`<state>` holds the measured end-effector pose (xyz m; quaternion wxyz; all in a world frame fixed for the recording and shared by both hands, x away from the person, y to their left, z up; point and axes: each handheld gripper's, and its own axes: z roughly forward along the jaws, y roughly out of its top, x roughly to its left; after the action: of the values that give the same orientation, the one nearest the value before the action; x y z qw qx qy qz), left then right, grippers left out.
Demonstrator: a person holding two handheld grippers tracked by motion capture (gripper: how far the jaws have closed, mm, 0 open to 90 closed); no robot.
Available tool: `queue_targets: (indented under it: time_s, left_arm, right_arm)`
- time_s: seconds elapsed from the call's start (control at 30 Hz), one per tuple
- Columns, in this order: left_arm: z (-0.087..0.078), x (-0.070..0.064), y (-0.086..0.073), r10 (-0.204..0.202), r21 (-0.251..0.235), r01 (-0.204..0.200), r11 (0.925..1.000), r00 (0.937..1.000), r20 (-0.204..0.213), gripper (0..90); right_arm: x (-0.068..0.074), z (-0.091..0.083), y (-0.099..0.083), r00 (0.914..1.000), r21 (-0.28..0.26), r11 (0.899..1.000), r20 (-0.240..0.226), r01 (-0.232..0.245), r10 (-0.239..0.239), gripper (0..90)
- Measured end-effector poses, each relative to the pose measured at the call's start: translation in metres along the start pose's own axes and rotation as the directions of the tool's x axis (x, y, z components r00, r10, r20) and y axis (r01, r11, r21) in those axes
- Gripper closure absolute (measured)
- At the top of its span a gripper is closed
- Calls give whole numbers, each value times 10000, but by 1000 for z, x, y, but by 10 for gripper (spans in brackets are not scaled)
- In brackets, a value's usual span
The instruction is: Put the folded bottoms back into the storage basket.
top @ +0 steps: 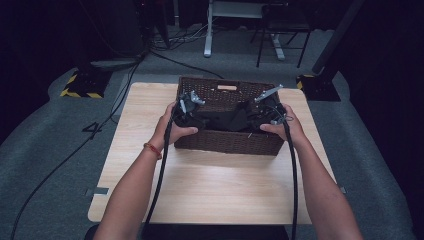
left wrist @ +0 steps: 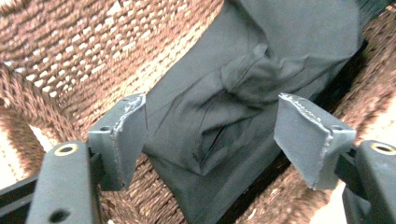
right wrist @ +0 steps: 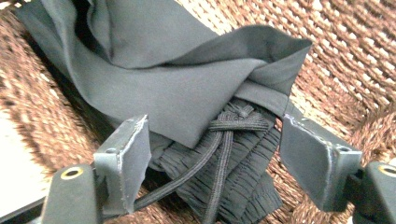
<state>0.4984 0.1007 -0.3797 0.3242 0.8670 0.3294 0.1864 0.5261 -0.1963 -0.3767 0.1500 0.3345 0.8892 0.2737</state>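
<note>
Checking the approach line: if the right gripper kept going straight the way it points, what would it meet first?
Probably the gathered elastic waistband and its drawstring on the dark garment in the wicker basket, lying between the open jaws.

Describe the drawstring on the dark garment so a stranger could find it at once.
On the wooden table sits a brown woven basket holding a dark grey garment. At its gathered elastic waistband, a flat ribbed cord is knotted, the only corded thing against smooth cloth.

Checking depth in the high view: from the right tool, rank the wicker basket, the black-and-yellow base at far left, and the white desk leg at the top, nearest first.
1. Wicker basket, right under the right tool.
2. White desk leg, beyond the table, at the top.
3. Black-and-yellow base, on the floor at far left.
</note>
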Motion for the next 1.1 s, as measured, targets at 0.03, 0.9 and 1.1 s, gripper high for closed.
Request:
queue_targets:
  time_s: [0.03, 0.9, 1.1]
  left_arm:
    - [0, 0, 0, 0, 0, 0, 10000, 10000, 0, 245]
    - [-47, -25, -7, 858, -1010, -866, 9911, 9962, -121, 198]
    - [-53, -30, -14, 1092, -1114, -1102, 9876, 9939, -150, 191]
  right_arm:
    - [0, 0, 0, 10000, 0, 10000, 0, 0, 0, 254]
    - [17, -58, -28, 9953, -1821, 9816, 876, 577, -423, 274]
    - [20, -64, -36, 9907, -1873, 9786, 1207, 851, -630, 276]
